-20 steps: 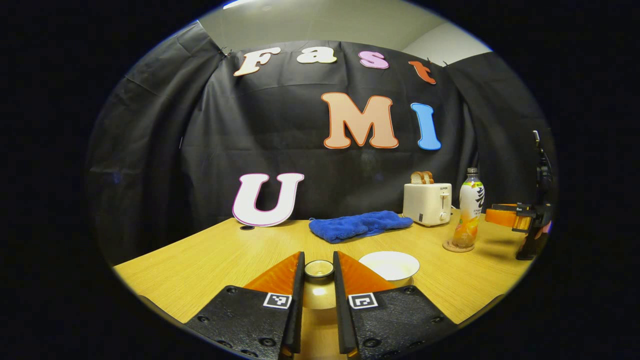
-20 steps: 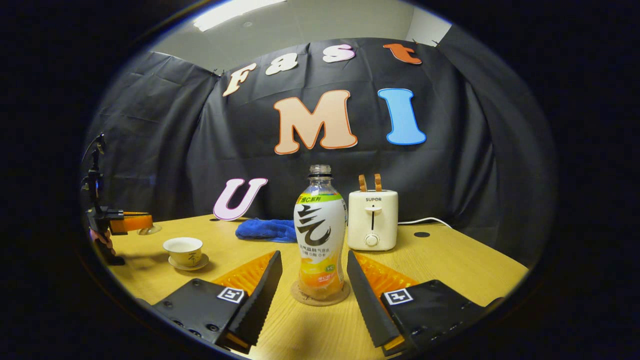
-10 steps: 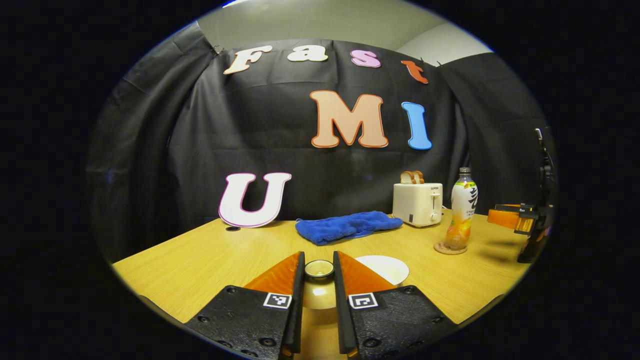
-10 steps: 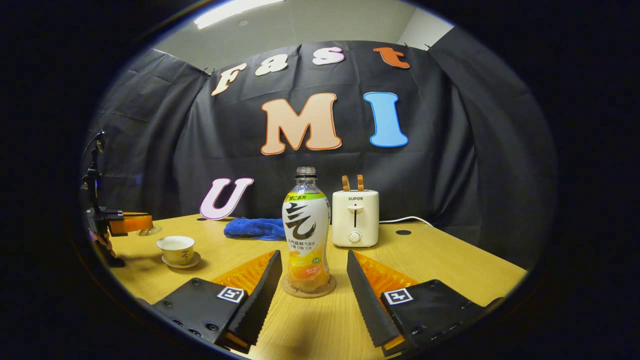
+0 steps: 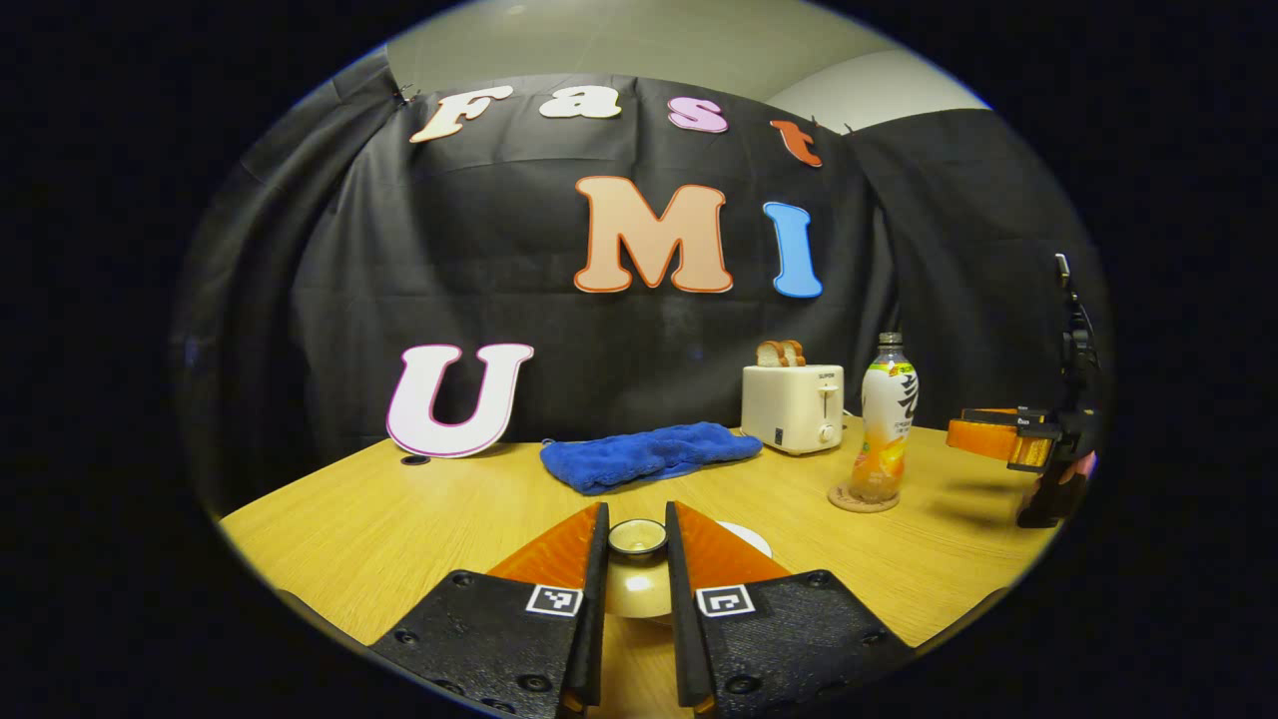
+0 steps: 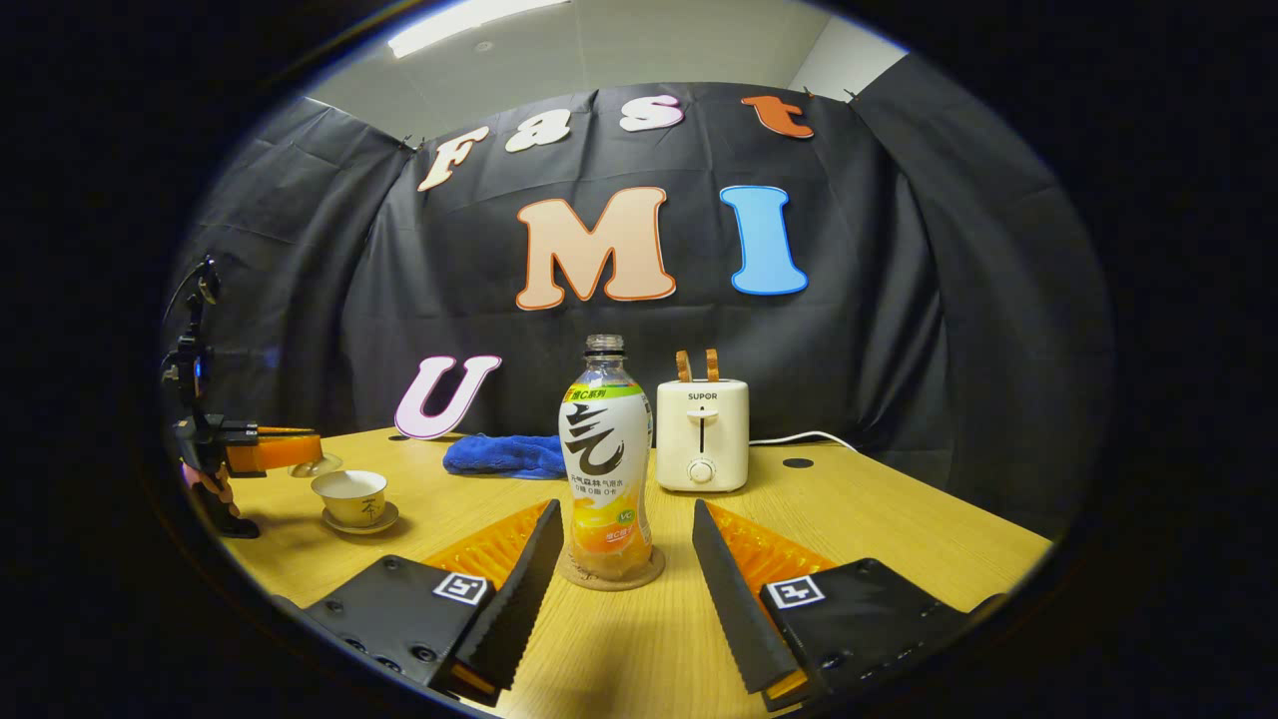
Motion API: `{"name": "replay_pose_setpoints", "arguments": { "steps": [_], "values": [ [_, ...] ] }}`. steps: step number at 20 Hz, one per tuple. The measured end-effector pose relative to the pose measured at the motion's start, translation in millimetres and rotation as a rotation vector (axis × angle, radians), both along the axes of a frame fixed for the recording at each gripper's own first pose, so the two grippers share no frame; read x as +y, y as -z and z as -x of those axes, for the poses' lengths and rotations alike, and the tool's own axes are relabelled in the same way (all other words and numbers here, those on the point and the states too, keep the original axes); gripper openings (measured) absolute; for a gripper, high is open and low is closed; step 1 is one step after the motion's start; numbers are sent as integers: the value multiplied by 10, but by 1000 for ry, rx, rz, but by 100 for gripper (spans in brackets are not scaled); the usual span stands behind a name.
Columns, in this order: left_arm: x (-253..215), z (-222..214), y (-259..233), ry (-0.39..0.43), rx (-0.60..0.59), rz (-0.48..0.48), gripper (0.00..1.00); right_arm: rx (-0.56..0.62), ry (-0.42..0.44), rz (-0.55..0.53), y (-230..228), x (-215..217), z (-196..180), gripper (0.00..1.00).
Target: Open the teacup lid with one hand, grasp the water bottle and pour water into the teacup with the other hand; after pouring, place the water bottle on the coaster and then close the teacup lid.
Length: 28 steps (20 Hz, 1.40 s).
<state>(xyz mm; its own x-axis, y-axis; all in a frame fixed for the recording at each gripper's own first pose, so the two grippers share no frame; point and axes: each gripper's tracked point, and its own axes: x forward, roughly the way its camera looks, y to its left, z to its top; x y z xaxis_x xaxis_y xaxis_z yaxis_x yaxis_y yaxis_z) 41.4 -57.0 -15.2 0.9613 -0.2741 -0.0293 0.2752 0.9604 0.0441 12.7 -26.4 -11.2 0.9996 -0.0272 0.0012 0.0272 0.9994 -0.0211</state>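
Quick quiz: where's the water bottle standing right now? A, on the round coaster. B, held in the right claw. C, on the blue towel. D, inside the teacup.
A: the water bottle stands upright on the coaster, with the open right claw apart from it on either side.

A light wooden table (image 6: 879, 519) carries a round cork coaster (image 6: 611, 576) under an upright water bottle (image 6: 604, 454). A white toaster (image 6: 702, 434) stands behind it, a crumpled blue towel (image 6: 504, 454) lies to the left, and a saucer (image 6: 361, 523) holds the lidless teacup (image 6: 349, 495).
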Motion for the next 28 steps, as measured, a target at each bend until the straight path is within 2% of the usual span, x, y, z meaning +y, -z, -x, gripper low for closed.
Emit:
{"name": "replay_pose_setpoints", "arguments": {
  "steps": [2, 3, 11, 12, 13, 14, 15, 17, 18, 19, 20, 21, 22, 25, 26, 27, 28],
  "values": [
    [-64, -10, 12, 33, 2, -1, 27, 0, -1, 0, -4, -1, 8, 81],
    [-82, -16, 12, 44, 2, -1, 27, 0, -2, 0, -1, -1, 8, 85],
    [-270, -66, 108, 123, 41, -36, 27, 1, -3, 0, -4, -3, 7, 85],
    [-281, -77, 127, 126, 51, -45, 27, 1, -3, 0, -7, -6, 7, 85],
    [-293, -91, 128, 129, 57, -50, 27, 2, -3, 0, -6, -8, 9, 92],
    [-299, -99, 126, 131, 59, -53, 27, 1, -3, 0, -7, -6, 11, 92],
    [-308, -110, 126, 132, 60, -53, 27, 1, -3, 0, -8, -6, 6, 85],
    [-319, -124, 138, 134, 63, -56, 27, 1, -3, 0, -7, -6, 6, 85],
    [-332, -130, 143, 137, 66, -59, 27, 2, -3, 0, -7, -9, 7, 92],
    [-348, -128, 160, 142, 72, -64, 27, 2, -3, 0, -6, -6, 7, 92],
    [-357, -135, 182, 145, 81, -71, 27, 2, -3, 0, -11, -8, 8, 85],
    [-367, -146, 195, 148, 89, -77, 27, 2, -3, 0, -8, -11, 8, 92],
    [-381, -151, 204, 152, 95, -83, 27, 2, -4, 0, -10, -11, 6, 85],
    [-389, -171, 238, 153, 111, -97, 27, 2, -4, 0, -7, -10, 4, 85],
    [-383, -176, 243, 151, 113, -100, 27, 2, -4, 0, -12, -10, 7, 92],
    [-385, -172, 253, 150, 117, -101, 27, 2, -4, 0, -6, -11, 5, 85],
    [-391, -171, 245, 151, 116, -101, 27, 2, -4, 0, -5, -12, 2, 85]
  ]
}}
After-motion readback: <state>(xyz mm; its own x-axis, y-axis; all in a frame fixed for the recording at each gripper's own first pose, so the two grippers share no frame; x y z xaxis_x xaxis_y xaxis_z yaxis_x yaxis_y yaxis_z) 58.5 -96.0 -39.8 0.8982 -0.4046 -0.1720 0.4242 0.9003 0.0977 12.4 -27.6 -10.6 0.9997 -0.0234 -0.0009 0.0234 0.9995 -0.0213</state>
